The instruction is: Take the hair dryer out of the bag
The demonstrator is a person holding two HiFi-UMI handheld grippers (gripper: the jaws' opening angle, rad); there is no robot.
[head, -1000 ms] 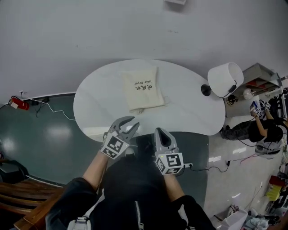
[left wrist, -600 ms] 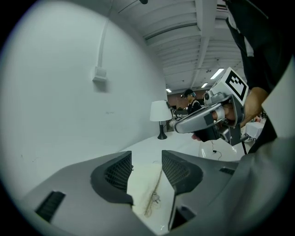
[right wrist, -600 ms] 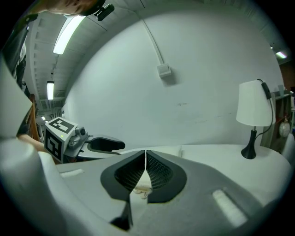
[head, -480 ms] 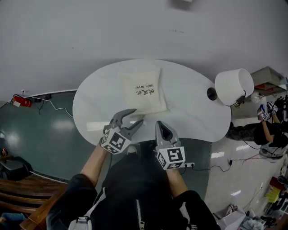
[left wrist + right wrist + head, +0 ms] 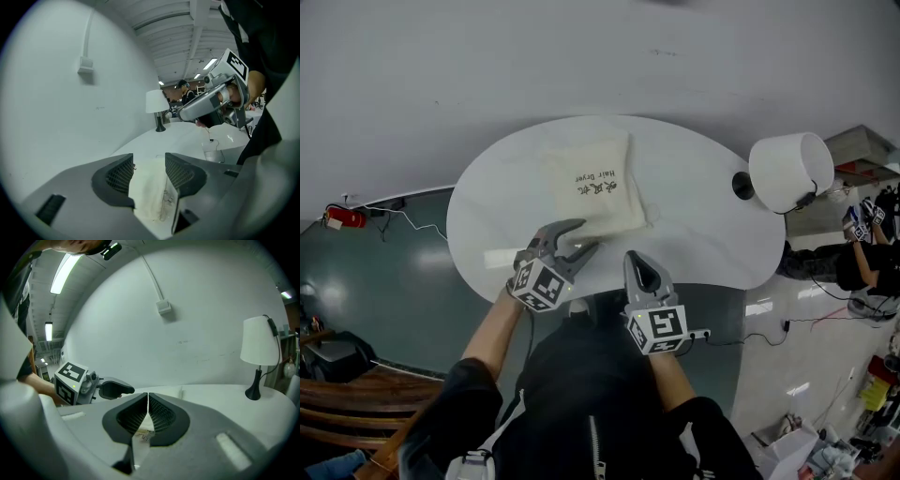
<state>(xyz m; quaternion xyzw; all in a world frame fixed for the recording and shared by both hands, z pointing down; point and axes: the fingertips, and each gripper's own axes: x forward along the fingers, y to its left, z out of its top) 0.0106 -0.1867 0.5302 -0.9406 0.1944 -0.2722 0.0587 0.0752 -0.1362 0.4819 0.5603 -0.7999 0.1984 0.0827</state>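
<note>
Head view shows the cream bag (image 5: 595, 183) flat on the white tabletop (image 5: 703, 225), hair dryer unseen, whereas the left gripper view shows the left tool (image 5: 149, 164), jaws just opened, framing the bag's near edge ungripped, and the right tool (image 5: 148, 404) has its jaws together.

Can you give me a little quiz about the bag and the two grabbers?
1. True or false: the right gripper is shut.
2. Where does the bag lie? A on the table; B on the floor; C on a chair.
3. Which gripper is nearer the bag?
Key: 1 true. 2 A. 3 the left gripper; its jaws have just been opening, with the bag's near edge between them, ungripped.
</note>
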